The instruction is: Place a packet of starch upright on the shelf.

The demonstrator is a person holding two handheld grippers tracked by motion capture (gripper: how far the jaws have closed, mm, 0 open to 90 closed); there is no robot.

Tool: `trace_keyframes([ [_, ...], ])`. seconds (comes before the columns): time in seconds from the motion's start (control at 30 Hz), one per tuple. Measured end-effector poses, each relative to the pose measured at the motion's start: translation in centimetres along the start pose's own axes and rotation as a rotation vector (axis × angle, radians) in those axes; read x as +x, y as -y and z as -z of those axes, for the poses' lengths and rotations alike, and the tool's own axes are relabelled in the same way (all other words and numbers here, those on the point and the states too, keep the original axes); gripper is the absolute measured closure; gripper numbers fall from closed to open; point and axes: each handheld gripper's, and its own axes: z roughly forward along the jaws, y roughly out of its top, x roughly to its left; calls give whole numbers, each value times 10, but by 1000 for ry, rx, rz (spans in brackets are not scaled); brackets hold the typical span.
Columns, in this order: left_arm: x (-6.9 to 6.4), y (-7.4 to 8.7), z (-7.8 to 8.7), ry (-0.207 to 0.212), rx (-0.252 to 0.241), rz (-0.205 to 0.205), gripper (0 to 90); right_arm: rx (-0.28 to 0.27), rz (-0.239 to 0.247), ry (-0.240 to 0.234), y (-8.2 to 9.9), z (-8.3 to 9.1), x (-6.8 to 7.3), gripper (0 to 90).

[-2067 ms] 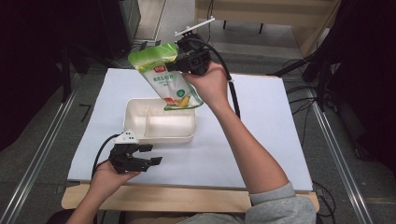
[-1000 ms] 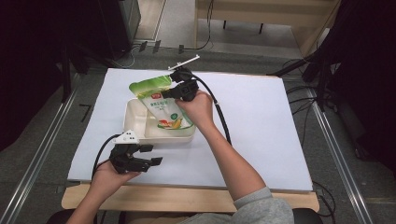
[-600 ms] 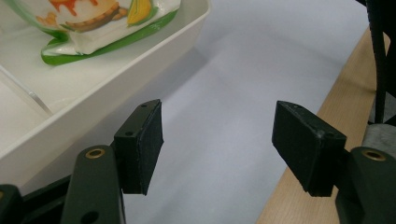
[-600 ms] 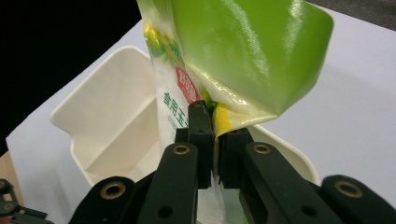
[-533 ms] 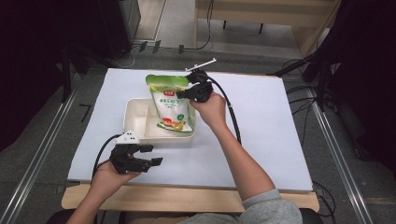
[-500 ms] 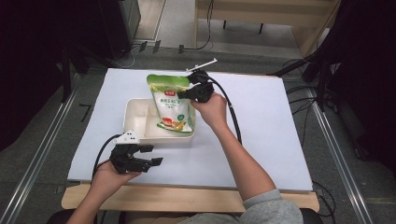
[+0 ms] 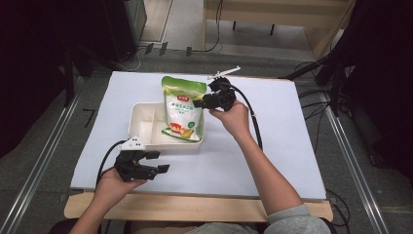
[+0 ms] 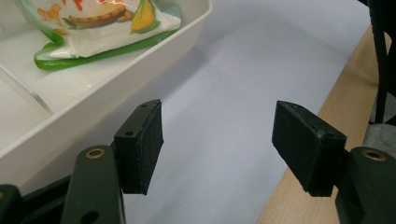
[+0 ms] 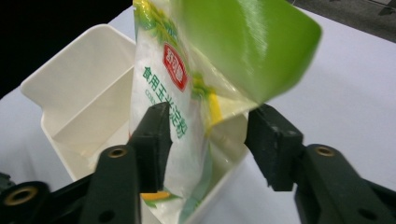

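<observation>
My right gripper [image 9: 205, 140] has just spread its jaws around the green-and-white plastic food pouch [image 7: 183, 108] standing in the white divided tray [image 7: 141, 119]; my left gripper [image 8: 217, 144] rests spread on the desk [image 7: 292, 146].

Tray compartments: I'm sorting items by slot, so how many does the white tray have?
2. The near compartment holds the green and white pouch; the far one, past the divider in the white tray, lies bare.

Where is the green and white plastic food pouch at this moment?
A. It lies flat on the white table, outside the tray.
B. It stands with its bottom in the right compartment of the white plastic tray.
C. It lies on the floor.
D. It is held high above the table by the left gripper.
B: the green and white plastic food pouch rests its bottom in the right compartment of the white plastic tray, its top leaning over the far rim.
</observation>
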Motion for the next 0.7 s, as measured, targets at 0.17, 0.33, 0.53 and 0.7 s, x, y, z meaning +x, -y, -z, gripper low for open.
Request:
trace_keyframes([
  [0.17, 0, 0, 0, -2, -2, 4, 343, 2, 11, 3, 7, 17, -2, 484],
  [0.33, 0, 0, 0, -3, -2, 4, 343, 7, 13, 10, 20, 32, -6, 472],
  [0.53, 0, 0, 0, -7, -1, 7, 343, 28, 45, 23, 43, 49, -8, 455],
  [0.7, -1, 0, 0, 1, -1, 5, 343, 17, 47, 19, 64, 66, -8, 450],
])
